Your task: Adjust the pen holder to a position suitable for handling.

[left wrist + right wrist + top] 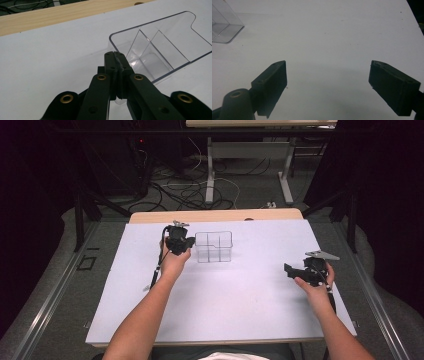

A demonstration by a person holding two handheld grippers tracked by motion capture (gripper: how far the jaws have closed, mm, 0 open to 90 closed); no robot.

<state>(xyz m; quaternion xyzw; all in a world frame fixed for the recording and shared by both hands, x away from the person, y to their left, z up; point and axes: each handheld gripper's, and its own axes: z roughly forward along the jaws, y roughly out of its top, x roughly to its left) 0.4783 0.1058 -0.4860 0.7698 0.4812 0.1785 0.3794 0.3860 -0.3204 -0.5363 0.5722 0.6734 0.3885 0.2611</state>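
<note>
Surface: white table top [225,290] with a wooden strip along its far edge, dark floor and loose cables beyond.
Box: clear plastic box [214,246] with inner dividers, standing upright near the far edge of the table, left of its middle; every compartment looks empty.
Left gripper: left gripper [178,241] sits at the box's left wall; in the left gripper view its jaws are pressed together on the rim of that clear wall [117,60], so it appears to be pinching the box.
Left hand: left hand [172,262] is just on the near side of the box, forearm running back to the table's near edge.
Right gripper: right gripper [300,271] is well to the right of the box and nearer the person, jaws spread wide with nothing between them [328,85]; a corner of the box [223,27] shows far off at the upper left of its view.
Done so far: the box seems to be gripped at one wall; it rests flat on the table.
Left to do: judging by this, moving or steadying the box lies ahead, and the right gripper has no share in it yet.
</note>
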